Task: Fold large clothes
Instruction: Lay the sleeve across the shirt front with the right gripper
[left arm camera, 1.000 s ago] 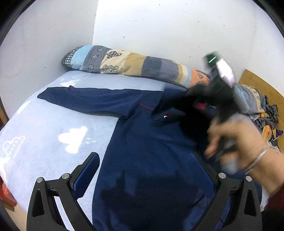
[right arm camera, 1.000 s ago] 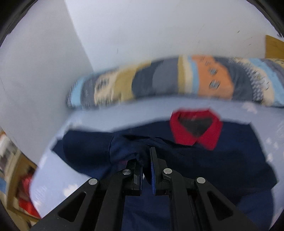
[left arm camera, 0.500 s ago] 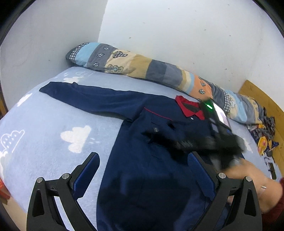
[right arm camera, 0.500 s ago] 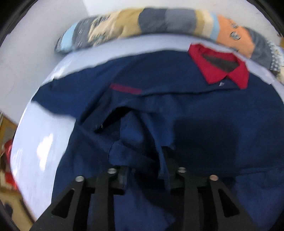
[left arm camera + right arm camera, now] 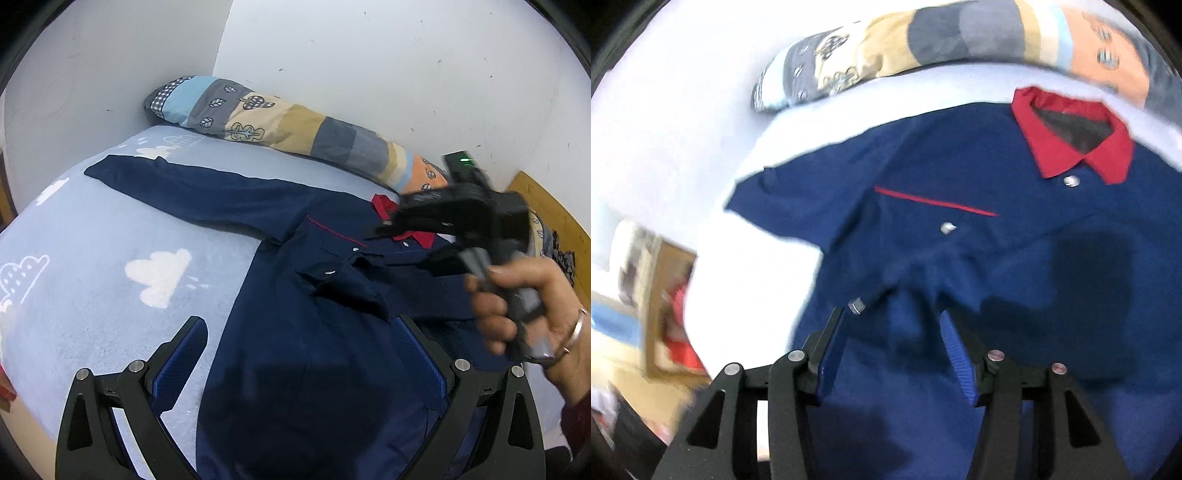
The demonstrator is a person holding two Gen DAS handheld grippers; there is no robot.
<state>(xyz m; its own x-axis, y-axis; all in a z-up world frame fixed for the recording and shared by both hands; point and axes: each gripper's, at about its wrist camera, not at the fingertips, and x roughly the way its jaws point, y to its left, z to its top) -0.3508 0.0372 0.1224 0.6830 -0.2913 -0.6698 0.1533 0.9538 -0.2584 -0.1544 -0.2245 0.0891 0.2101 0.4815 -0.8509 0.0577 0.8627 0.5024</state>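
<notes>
A navy jacket (image 5: 314,369) with a red collar (image 5: 1071,147) lies flat on the bed, front up. One sleeve (image 5: 207,195) stretches out to the left. The other sleeve is folded across the chest, and its cuff (image 5: 912,295) lies loose between the fingers of my right gripper (image 5: 892,321). Those jaws are opening and the pads do not press the cloth. In the left wrist view a hand (image 5: 517,306) holds that right gripper above the chest. My left gripper (image 5: 301,332) stands open over the jacket's lower part, holding nothing.
The light blue sheet (image 5: 110,258) has white cloud prints. A long striped pillow (image 5: 295,129) lies along the white wall behind the jacket. A wooden board (image 5: 554,214) and patterned cloth are at the far right. Past the bed's left edge stands blurred furniture (image 5: 665,295).
My right gripper was shut on the sleeve, brought it down across the jacket's chest, then opened and let it go. The left gripper has barely shifted.
</notes>
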